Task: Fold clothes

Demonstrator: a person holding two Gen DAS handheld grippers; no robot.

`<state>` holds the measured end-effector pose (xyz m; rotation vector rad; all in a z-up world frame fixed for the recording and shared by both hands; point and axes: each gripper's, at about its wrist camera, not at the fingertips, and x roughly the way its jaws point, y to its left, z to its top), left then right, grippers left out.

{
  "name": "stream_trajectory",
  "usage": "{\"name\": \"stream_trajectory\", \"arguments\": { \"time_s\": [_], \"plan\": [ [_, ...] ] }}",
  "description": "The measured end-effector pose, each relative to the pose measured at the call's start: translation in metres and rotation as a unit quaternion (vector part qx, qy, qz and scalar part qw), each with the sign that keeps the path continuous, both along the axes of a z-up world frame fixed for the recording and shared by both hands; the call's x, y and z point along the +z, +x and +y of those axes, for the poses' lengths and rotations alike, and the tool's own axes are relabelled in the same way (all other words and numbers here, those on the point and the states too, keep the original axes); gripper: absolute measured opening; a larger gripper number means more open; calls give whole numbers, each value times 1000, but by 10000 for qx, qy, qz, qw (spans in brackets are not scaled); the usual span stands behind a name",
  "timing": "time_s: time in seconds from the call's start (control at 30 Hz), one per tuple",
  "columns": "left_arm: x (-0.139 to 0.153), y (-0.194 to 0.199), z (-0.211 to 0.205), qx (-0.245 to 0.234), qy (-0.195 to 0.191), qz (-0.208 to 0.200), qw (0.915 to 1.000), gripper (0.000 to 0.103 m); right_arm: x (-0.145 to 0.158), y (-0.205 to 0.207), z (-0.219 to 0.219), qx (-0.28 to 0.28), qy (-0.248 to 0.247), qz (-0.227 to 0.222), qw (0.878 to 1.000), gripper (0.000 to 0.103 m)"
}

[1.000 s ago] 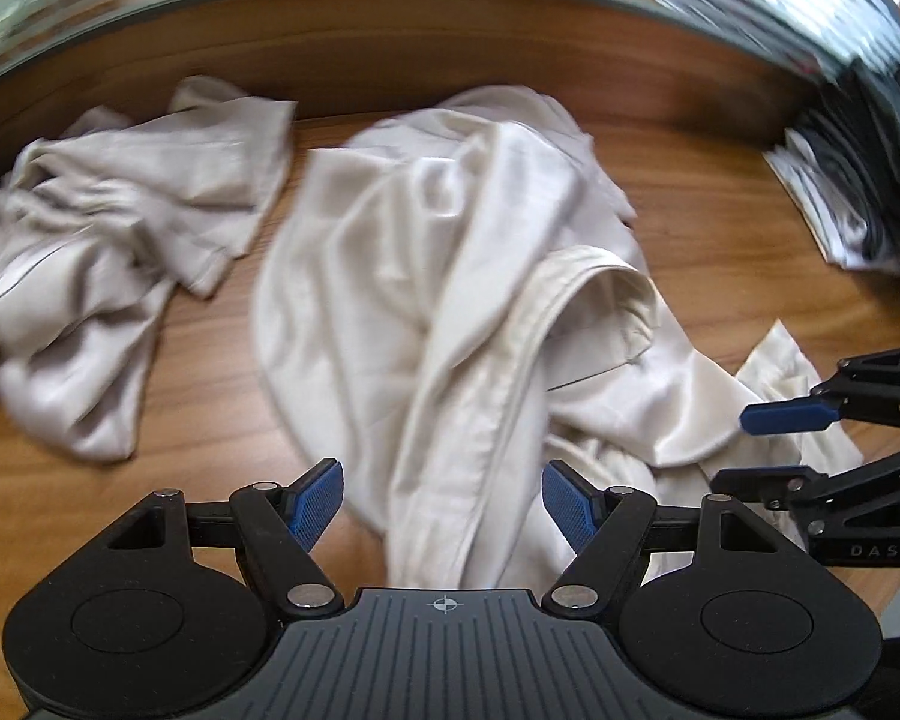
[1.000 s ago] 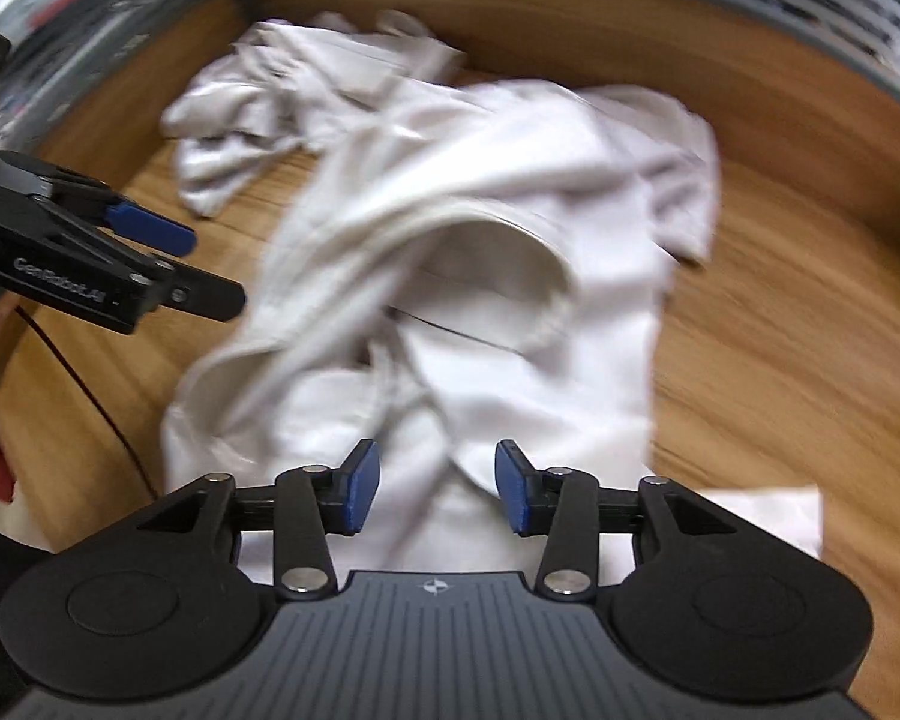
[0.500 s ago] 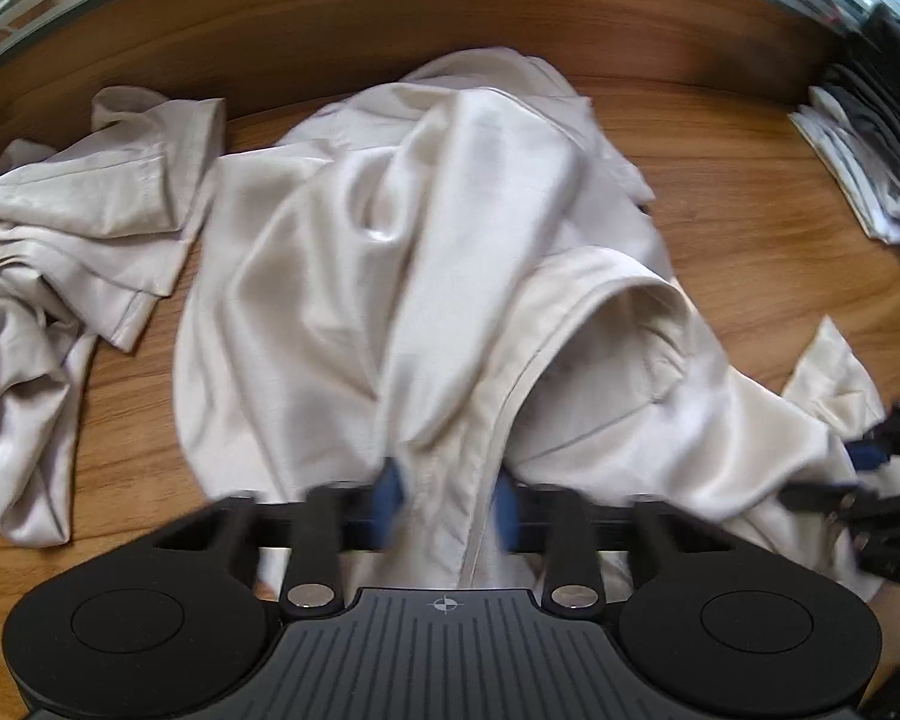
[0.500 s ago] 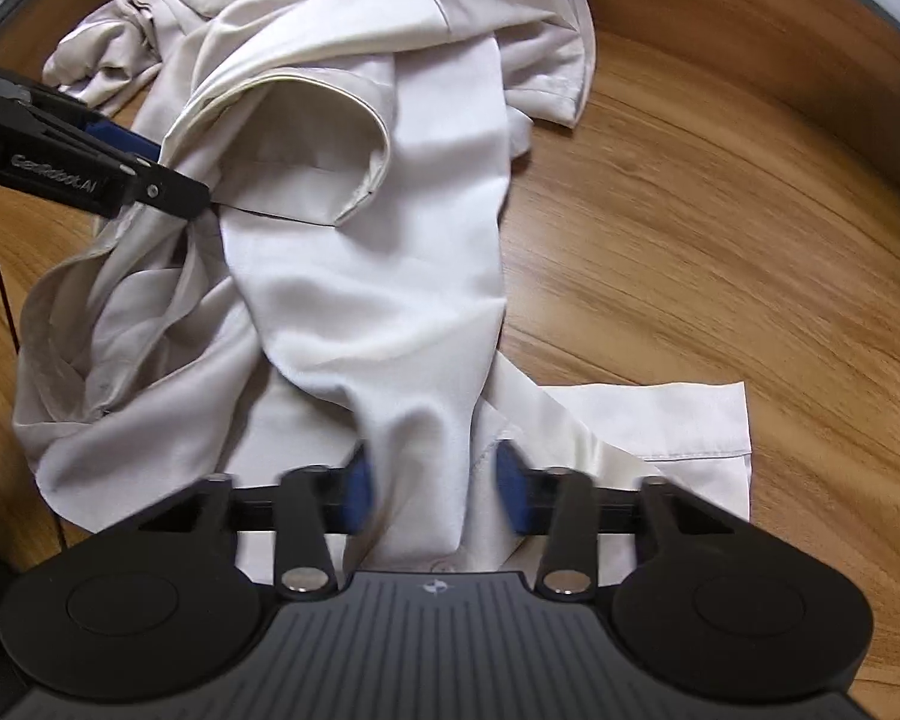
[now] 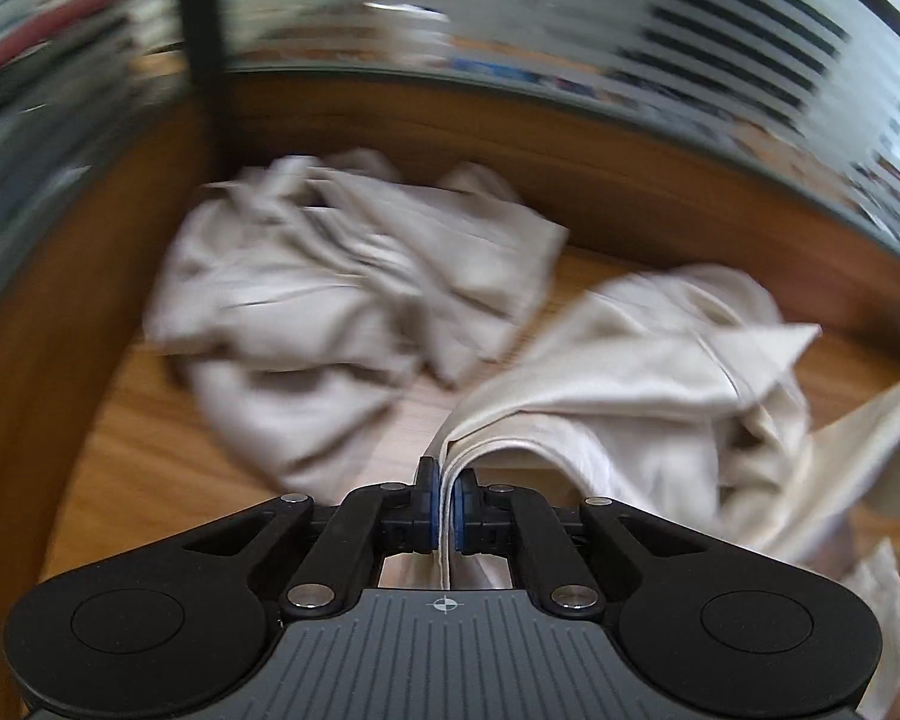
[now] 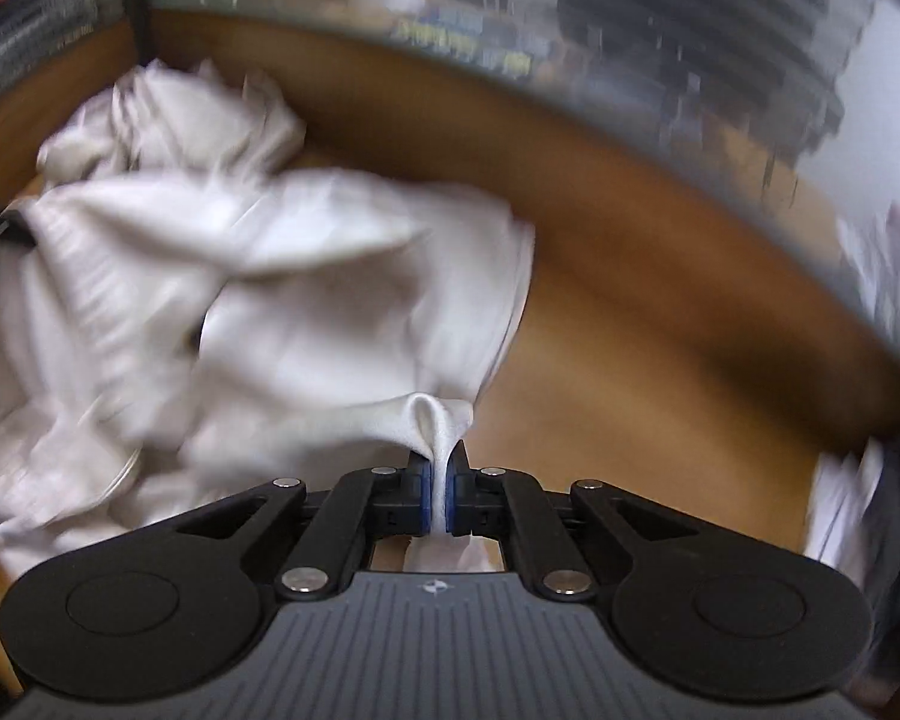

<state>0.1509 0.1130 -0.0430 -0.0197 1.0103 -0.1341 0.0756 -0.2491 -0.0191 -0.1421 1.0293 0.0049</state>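
Both tools have closed on the shirt. A second ago their blue pads stood apart over the cloth; now the left tool (image 5: 447,510) pinches a thin folded edge of it, and the right tool (image 6: 440,501) grips a bunched fold that puckers up just above its pads. The shirt (image 5: 660,372) was then a heap on the bench; now it is drawn up from both grips and strung between them, part of it apparently off the wood. The frames are smeared with motion. This looks like the lift that opens the garment out — with two points held it can be shaken or spread flat before any fold is made. Folding proper has not begun.

Largest of what lies around is the bench (image 5: 150,480), wooden, with a raised rim behind. A second garment (image 5: 342,300), same pale cloth, lies crumpled near the back corner, just beside the held shirt — close enough that a wide spread could drag over it. At the far right of the right view a pale stack (image 6: 840,504) sits blurred; I cannot tell what it is.
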Motion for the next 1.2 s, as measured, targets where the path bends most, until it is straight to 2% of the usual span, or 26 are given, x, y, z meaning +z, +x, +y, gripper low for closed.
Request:
{"name": "stream_trajectory", "arguments": {
  "time_s": [0.2, 0.3, 0.43, 0.53, 0.57, 0.6, 0.67, 0.7, 0.9, 1.03, 1.2],
  "plan": [
    [3, -9, 53, 873, 73, 81, 9961, 7, 27, 75, -2, 310, -341, -494, 9977, 4],
    [-8, -13, 73, 1256, 122, 317, 9915, 7, 30, 113, 3, 462, -429, -551, 9965, 4],
    [-27, -17, 92, 1494, 156, 680, 9863, 8, 10, 148, 13, 651, -298, -279, 9970, 6],
    [-35, -20, 95, 1409, 137, 907, 9858, 14, -10, 158, 23, 788, -211, 3, 9967, 16],
    [-35, -22, 94, 1336, 140, 930, 9866, 20, -16, 159, 26, 814, -183, 76, 9965, 25],
    [-34, -24, 92, 1235, 129, 917, 9880, 25, -20, 156, 30, 844, -140, 108, 9963, 34],
    [-32, -26, 86, 1015, 94, 862, 9911, 50, -25, 148, 37, 896, -64, 163, 9958, 41],
    [-31, -27, 83, 907, 75, 833, 9924, 53, -26, 142, 40, 915, -37, 194, 9956, 45],
    [-21, -30, 61, 197, -29, 691, 9974, 61, -30, 98, 62, 966, 272, 333, 9944, 62],
    [-22, -32, 49, -73, -45, 708, 9975, 63, -34, 63, 80, 1027, 526, 494, 9921, 66],
    [-27, -38, 42, -279, 42, 944, 9951, 66, -48, 23, 100, 1080, 790, 750, 9882, 69]
  ]
}}
